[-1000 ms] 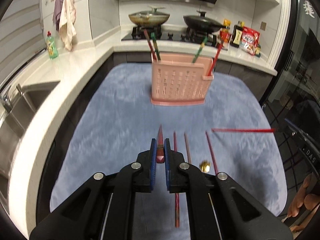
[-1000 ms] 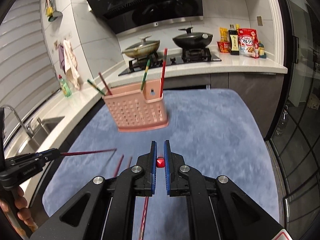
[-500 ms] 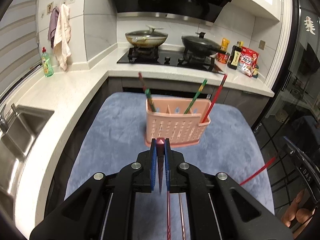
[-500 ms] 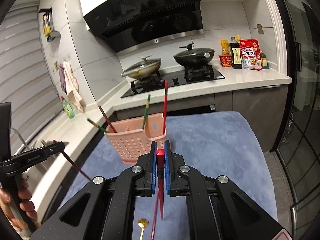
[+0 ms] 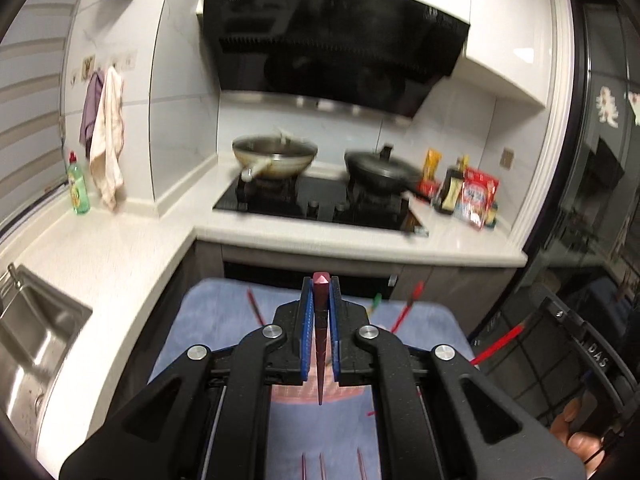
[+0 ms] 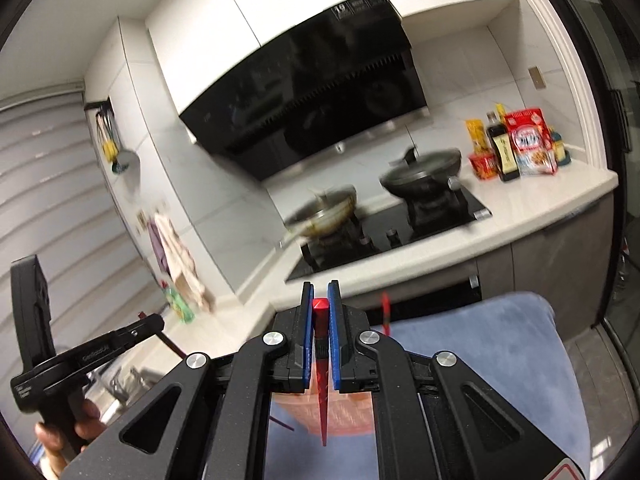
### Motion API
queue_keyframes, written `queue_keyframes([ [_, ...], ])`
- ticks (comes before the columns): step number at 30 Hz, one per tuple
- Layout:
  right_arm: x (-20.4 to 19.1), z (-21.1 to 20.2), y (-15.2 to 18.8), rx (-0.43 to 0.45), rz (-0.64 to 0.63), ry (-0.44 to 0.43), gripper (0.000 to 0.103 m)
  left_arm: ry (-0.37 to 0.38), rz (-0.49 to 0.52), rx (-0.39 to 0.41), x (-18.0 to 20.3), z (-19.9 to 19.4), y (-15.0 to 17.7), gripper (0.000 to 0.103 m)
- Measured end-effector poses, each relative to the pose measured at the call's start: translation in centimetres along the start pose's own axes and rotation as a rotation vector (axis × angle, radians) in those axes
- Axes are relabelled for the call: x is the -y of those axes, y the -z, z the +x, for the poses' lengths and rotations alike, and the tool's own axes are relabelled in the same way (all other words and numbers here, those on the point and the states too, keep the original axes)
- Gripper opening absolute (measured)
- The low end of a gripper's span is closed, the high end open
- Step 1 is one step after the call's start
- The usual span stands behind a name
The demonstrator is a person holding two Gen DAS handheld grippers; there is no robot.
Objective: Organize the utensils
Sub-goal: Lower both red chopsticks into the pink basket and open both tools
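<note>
My left gripper (image 5: 321, 292) is shut on a dark red chopstick (image 5: 320, 344) that hangs point down. My right gripper (image 6: 320, 300) is shut on a bright red chopstick (image 6: 322, 400), also point down. The pink slotted utensil basket (image 5: 296, 392) sits below both grippers on the blue mat (image 5: 208, 312), mostly hidden by the gripper bodies; it also shows in the right wrist view (image 6: 344, 412). Chopsticks (image 5: 406, 308) stick up out of the basket. Several more chopsticks (image 5: 320, 466) lie on the mat near me. The right gripper (image 5: 560, 320) shows at the right of the left wrist view.
Behind the mat runs a white counter (image 5: 440, 244) with a black hob, a wok (image 5: 276, 156) and a black pan (image 5: 380, 168). Bottles and packets (image 5: 468, 196) stand at its right end. A steel sink (image 5: 28, 328) lies at the left.
Both grippers have lifted their chopsticks off the mat, swung them point down and moved forward over the basket. The views have tilted upward.
</note>
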State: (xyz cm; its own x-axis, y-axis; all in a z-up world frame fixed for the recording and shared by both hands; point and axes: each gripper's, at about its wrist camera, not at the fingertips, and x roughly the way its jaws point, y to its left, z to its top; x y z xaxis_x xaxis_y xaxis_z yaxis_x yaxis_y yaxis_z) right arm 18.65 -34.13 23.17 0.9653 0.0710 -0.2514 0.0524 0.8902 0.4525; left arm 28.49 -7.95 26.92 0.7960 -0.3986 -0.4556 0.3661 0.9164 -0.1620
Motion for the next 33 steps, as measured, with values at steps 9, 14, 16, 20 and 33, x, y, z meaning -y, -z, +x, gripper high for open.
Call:
queue_keyframes([
  [9, -0.8, 6.4, -2.5, 0.024, 0.007, 0.001, 0.007, -0.039, -0.004, 0.045, -0.8, 3.9, -3.1, 0.007],
  [14, -0.2, 9.8, -0.5, -0.043, -0.005, 0.024, 0.007, -0.059, 0.002, -0.003, -1.8, 7.5, -1.5, 0.007],
  [16, 0.1, 10.8, 0.6, -0.071, -0.010, 0.032, 0.007, -0.059, -0.001, -0.028, -2.2, 8.5, -0.6, 0.007],
  [20, 1.0, 12.5, 2.5, -0.119, -0.002, 0.052, 0.007, -0.063, -0.014, -0.069, -2.9, 10.5, 0.9, 0.007],
  [33, 1.5, 13.5, 4.0, -0.157, -0.001, 0.075, 0.019, -0.075, -0.027, -0.108, -3.1, 11.7, 2.6, 0.019],
])
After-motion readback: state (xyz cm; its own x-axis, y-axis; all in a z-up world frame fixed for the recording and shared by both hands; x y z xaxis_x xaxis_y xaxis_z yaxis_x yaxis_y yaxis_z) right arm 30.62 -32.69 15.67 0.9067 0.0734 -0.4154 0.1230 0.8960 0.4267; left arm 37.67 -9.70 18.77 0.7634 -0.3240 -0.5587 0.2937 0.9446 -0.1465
